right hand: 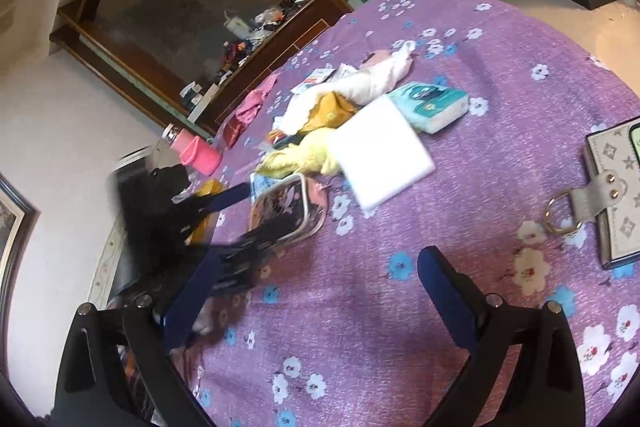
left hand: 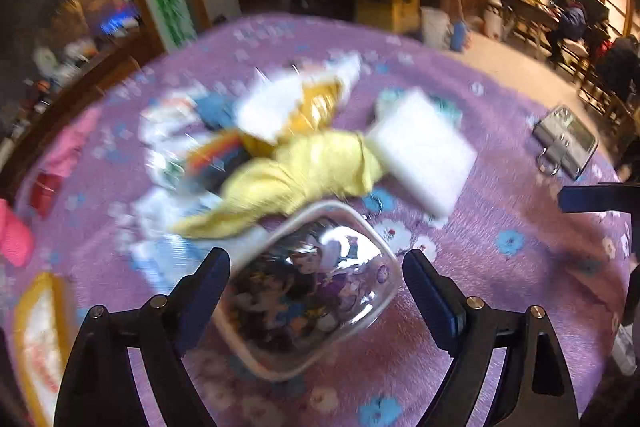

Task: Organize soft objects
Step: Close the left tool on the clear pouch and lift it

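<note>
Right now I see the purple flowered tablecloth [right hand: 400, 307] filling both views, with a heap of soft things at frame centre: a white sponge block [right hand: 380, 155] touching a yellow cloth [left hand: 304, 167]. My left gripper [left hand: 316, 279] has its fingers spread wide either side of a clear cartoon-printed pouch [left hand: 312, 287]; whether they touch it, I cannot tell. My right gripper [right hand: 316, 283], fingers equally wide apart, holds nothing, low in its frame.

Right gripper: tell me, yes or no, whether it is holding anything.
No, the right gripper is open, with only bare purple tablecloth showing between its fingers.
</note>
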`<state>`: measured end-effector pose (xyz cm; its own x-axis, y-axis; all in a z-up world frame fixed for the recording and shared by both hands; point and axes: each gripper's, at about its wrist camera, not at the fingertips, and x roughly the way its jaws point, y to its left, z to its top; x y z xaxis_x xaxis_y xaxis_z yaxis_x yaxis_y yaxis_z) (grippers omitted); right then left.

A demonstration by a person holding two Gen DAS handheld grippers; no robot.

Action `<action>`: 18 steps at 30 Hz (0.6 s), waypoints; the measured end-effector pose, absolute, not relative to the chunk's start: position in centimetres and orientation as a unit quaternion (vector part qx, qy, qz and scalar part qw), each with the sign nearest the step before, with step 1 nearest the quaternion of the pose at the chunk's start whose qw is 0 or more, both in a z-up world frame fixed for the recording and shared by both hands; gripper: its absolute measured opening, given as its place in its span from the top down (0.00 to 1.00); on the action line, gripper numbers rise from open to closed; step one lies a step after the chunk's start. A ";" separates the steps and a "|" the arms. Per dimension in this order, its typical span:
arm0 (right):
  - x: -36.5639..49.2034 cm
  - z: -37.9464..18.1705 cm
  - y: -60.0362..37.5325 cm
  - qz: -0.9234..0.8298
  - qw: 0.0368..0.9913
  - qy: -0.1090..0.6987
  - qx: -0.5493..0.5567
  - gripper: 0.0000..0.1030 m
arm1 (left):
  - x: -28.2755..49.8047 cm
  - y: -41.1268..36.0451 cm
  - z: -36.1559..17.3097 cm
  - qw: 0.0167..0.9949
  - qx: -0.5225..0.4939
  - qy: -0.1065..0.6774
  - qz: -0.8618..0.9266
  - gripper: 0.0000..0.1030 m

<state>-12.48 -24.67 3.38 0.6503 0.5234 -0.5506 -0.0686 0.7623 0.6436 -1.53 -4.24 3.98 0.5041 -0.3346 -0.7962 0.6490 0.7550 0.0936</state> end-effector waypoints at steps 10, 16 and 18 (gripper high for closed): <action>-13.0 2.5 -26.6 0.164 0.860 0.373 0.307 0.04 | -7.6 -6.0 5.9 0.734 0.187 0.454 -0.469 0.23; -13.1 1.9 -27.2 0.159 0.858 0.371 0.318 0.04 | -5.1 -3.6 7.4 0.817 0.206 0.395 -0.367 0.06; -13.2 1.6 -27.1 0.161 0.856 0.373 0.320 0.04 | -2.5 -2.9 6.0 0.825 0.184 0.415 -0.338 0.06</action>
